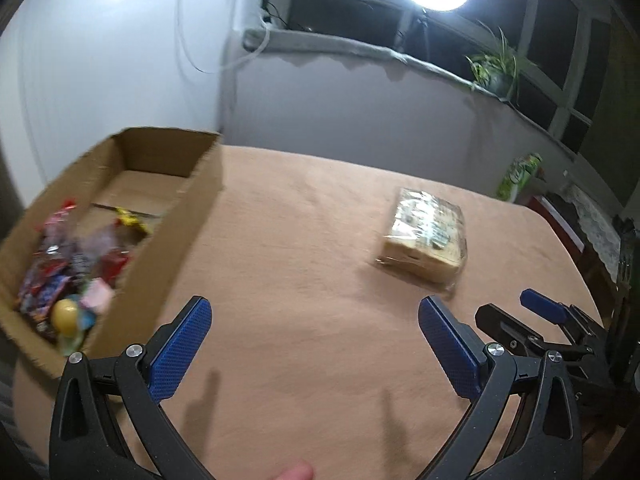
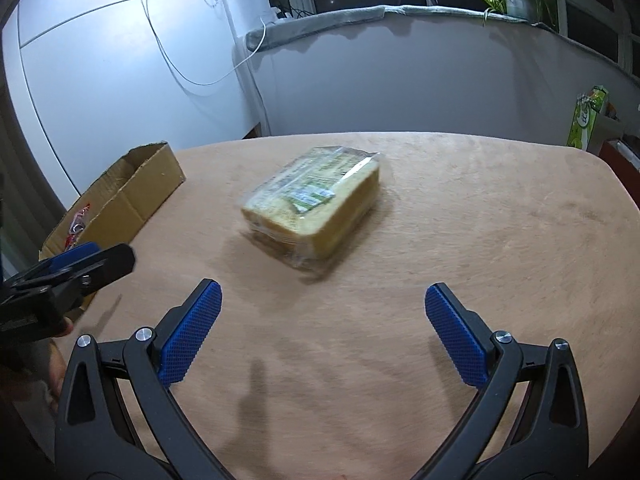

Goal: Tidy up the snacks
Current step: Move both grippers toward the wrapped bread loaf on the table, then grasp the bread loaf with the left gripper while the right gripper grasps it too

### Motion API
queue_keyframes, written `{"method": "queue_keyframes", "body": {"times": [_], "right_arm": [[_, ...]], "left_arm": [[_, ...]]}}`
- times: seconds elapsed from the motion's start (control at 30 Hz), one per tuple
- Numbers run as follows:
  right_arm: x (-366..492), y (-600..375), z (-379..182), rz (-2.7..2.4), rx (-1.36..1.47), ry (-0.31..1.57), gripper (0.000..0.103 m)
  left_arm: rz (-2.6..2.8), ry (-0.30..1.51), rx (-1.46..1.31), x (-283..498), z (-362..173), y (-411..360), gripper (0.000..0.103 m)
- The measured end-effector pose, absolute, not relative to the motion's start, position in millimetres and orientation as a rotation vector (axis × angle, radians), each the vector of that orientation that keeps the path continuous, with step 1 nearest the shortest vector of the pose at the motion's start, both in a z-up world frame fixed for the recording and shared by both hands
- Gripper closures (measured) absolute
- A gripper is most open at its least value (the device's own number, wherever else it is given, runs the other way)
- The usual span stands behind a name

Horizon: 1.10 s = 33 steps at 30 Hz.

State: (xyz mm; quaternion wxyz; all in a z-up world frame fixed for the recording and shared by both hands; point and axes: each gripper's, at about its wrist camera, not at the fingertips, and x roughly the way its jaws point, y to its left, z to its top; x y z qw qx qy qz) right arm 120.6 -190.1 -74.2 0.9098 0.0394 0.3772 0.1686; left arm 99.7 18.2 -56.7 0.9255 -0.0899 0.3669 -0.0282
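Two grippers hover with fingers spread wide, holding nothing: left gripper (image 1: 315,344) and right gripper (image 2: 323,330), both with knurled blue pads. One clear-wrapped bread block (image 2: 316,210) lies on the matte tan bench (image 2: 500,240), ahead of the right gripper, apart from the corrugated cardboard box (image 1: 176,232) holding crinkly snack packets (image 1: 68,276).

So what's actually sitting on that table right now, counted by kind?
Cardboard box, holding a blurred heap of snack packets I cannot count: 1
Wrapped loaf-like package lying alone on the cloth: 1
Total: 2 things on the table; both grippers, left and right, are open and holding nothing.
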Motion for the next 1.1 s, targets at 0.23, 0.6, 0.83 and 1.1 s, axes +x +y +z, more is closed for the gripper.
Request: {"method": "queue_keyframes", "body": {"times": [0.23,0.6,0.83,1.1], "right_arm": [[139.9,-210.7,-66.4,0.337,0.096,0.788,0.0],[205.8,-214.6,-47.3,0.356,0.057,0.841,0.0],[247.4,-205.6,-50.7,0.385,0.035,0.892,0.0],[279.9,-182.1,-68.8,0.435,0.017,0.967,0.0]], "left_arm": [[-0.102,0.795,-0.169,126.2,-61.8,4.6,0.0],[-0.212,0.794,0.012,149.7,-65.7,-42.4,0.0],[-0.296,0.81,0.067,167.6,-78.6,-59.3,0.0],[-0.342,0.828,0.073,186.3,-83.2,-74.1,0.0]]}}
